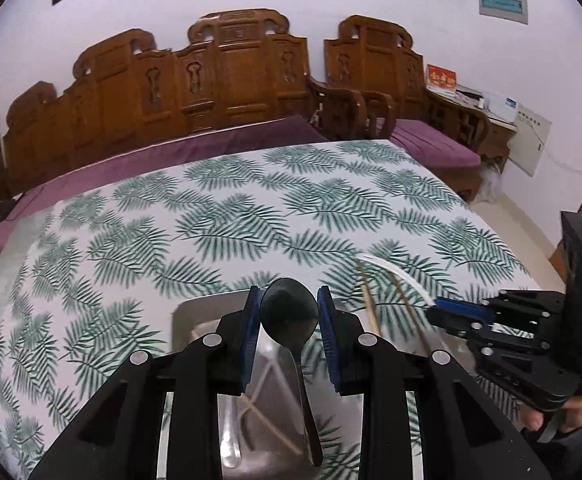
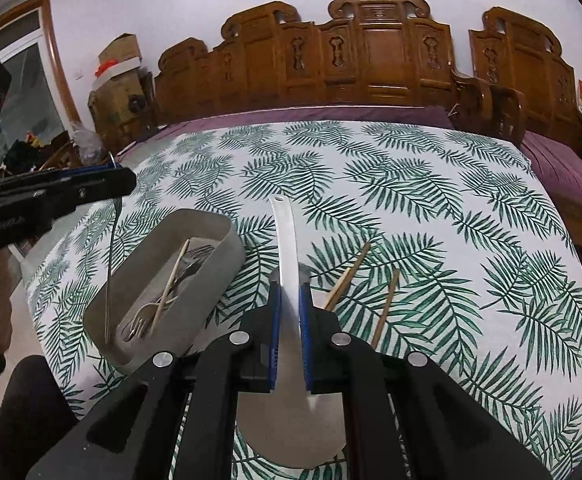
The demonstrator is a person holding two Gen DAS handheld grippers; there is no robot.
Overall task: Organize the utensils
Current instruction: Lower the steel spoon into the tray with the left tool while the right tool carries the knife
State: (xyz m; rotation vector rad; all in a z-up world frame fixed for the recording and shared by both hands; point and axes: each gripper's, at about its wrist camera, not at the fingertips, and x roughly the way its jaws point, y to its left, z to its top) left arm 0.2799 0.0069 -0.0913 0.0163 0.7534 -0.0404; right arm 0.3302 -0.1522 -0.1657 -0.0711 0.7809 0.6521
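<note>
Left tool [image 1: 289, 320] grasping metal spoon [image 1: 289, 314] above grey tray [image 2: 211, 232]. Right tool [image 2: 289, 312] clenched on white ladle [image 2: 287, 240] over table [image 2: 411, 200]. Chopsticks [image 2: 387, 304] right of tray. Red sign [image 1: 441, 76] far right, writing unreadable.

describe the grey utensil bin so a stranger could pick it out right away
Start at the table under the white cloth with green fern leaves. Near its left front edge in the right wrist view stands a grey, rounded oblong bin, open on top, holding metal forks and a wooden chopstick. It is the only container there; the two loose wooden chopsticks nearby lie flat on the cloth.
</note>
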